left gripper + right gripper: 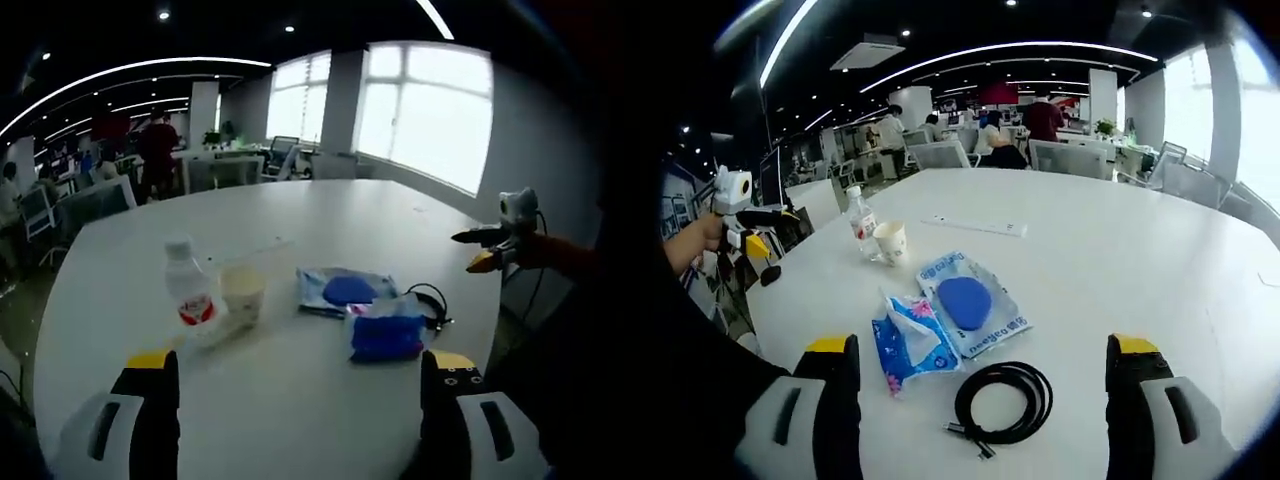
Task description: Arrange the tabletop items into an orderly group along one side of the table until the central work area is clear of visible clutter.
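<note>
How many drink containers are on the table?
2: a bottle with a red label and a paper cup right beside it, both near the table's edge, away from the packets. None looks hidden.

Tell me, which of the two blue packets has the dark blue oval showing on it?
The flat packet, lying beside the coiled black cable. It lies smooth with a dark blue oval in its middle. The other, the crumpled tissue pack, is puffed up with white tissue poking out.
</note>
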Available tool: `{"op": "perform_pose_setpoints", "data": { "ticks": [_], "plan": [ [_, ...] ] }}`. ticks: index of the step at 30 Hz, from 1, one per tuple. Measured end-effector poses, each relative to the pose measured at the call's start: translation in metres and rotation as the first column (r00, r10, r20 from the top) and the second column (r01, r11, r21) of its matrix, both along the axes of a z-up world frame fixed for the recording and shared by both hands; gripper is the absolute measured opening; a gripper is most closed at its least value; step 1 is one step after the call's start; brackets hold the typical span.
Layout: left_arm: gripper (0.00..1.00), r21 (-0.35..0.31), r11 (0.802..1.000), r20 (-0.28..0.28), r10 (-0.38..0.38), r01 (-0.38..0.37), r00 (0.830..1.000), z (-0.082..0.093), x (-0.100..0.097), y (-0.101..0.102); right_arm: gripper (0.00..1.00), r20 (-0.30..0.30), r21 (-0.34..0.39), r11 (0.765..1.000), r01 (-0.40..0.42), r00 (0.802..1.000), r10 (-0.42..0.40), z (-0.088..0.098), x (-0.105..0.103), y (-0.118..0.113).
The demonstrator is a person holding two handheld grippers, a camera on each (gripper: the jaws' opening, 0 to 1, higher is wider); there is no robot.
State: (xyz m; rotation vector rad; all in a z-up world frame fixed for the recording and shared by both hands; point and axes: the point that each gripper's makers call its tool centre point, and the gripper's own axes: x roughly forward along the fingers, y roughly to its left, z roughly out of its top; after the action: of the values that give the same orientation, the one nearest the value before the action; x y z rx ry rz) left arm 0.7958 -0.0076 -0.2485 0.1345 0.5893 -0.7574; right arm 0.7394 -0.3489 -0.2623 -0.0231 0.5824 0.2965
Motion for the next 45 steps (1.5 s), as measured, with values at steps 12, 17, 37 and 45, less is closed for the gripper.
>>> {"op": "perform_pose_setpoints", "data": {
  "ticks": [12,17,37,45],
  "plan": [
    [0.86,0.011,0.997,-0.028,-0.081,0.081,0.996,0.0,0.001,-0.025,0.99,-0.006,0.0,1.0,0.003,1.0,-0.003,-0.002,0.004,0.0],
    [0.84,0.025,0.99,-0.023,-0.136,0.137,0.99,-0.002,0.012,-0.039,0.96,-0.016,0.009,1.0,0.018,1.0,-0.017,-0.004,0.004,0.0],
    [0.6,0.084,0.957,-0.029,-0.276,0.277,0.961,-0.004,0.044,-0.132,0.74,-0.031,0.049,0.995,0.088,0.996,-0.087,-0.017,0.015,-0.001],
    [0.47,0.071,0.975,-0.017,-0.211,0.211,0.977,-0.022,0.075,-0.157,0.68,-0.044,0.029,0.987,0.157,0.987,-0.156,-0.031,0.02,-0.005]
  ]
}}
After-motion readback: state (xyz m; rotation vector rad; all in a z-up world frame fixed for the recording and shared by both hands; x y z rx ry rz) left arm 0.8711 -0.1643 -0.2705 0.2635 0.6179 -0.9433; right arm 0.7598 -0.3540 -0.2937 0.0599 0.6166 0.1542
